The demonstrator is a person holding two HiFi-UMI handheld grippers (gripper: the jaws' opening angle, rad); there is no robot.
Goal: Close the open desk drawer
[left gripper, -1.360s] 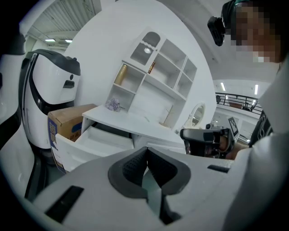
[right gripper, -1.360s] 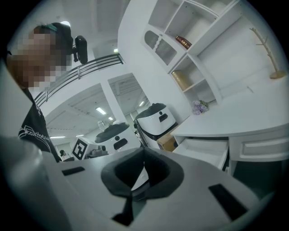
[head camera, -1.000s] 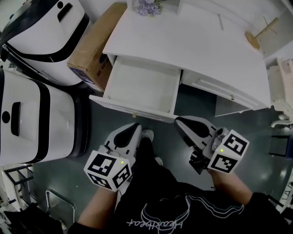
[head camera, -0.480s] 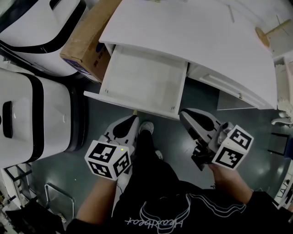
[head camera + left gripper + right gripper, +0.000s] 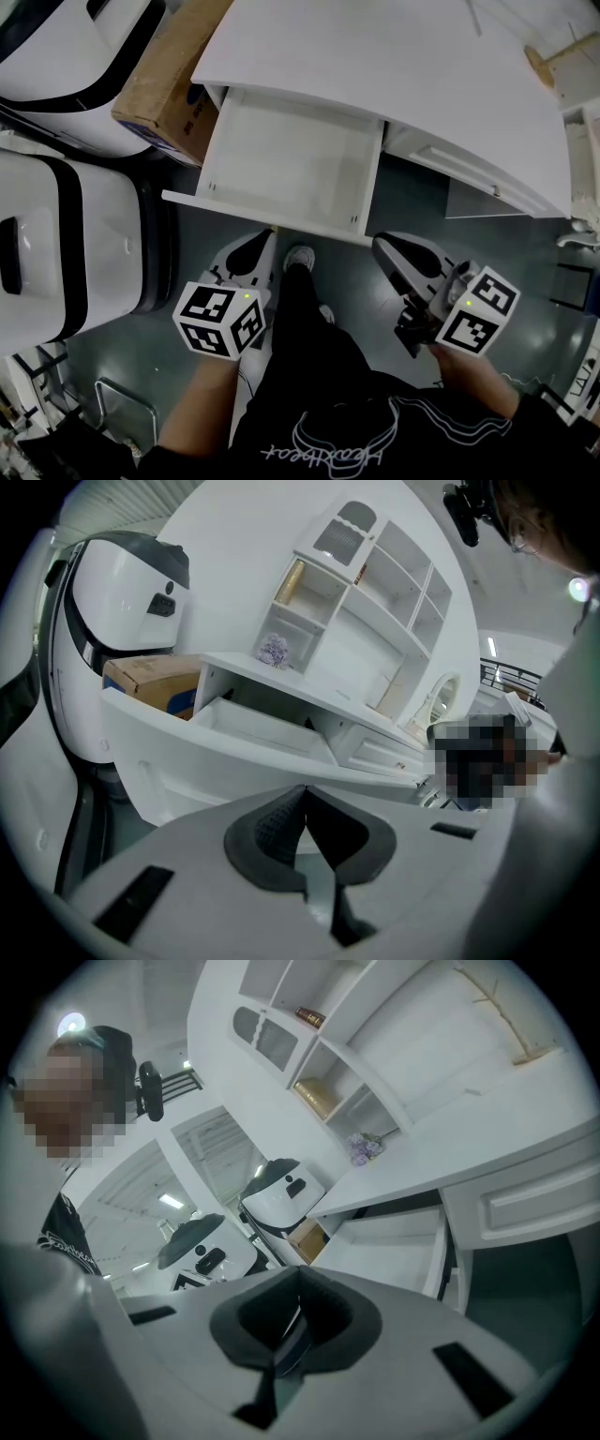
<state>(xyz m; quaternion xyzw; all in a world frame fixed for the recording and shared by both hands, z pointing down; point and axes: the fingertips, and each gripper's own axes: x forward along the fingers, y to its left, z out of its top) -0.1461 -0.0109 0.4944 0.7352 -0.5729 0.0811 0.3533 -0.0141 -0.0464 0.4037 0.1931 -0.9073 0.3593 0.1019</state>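
Note:
The white desk (image 5: 394,66) has its left drawer (image 5: 291,155) pulled far out and empty, with its front panel (image 5: 267,214) nearest me. My left gripper (image 5: 255,246) points at that panel from just below its middle, jaws shut on nothing. Below the drawer's right corner my right gripper (image 5: 386,246) is also shut and empty. In the left gripper view the drawer (image 5: 253,726) lies ahead beyond the closed jaws of the left gripper (image 5: 303,794). The right gripper view has the drawer (image 5: 394,1241) ahead of the right gripper (image 5: 300,1274).
A cardboard box (image 5: 164,80) stands against the desk's left side. Two large white machines (image 5: 66,244) (image 5: 75,37) fill the floor on the left. A closed drawer (image 5: 469,173) sits right of the open one. The person's shoe (image 5: 300,255) is between the grippers. Shelves (image 5: 375,602) rise on the desk.
The head view has shifted forward, so the desk and drawer now sit a little nearer. Both grippers stay shut under the drawer front. The drawer stands open as before.

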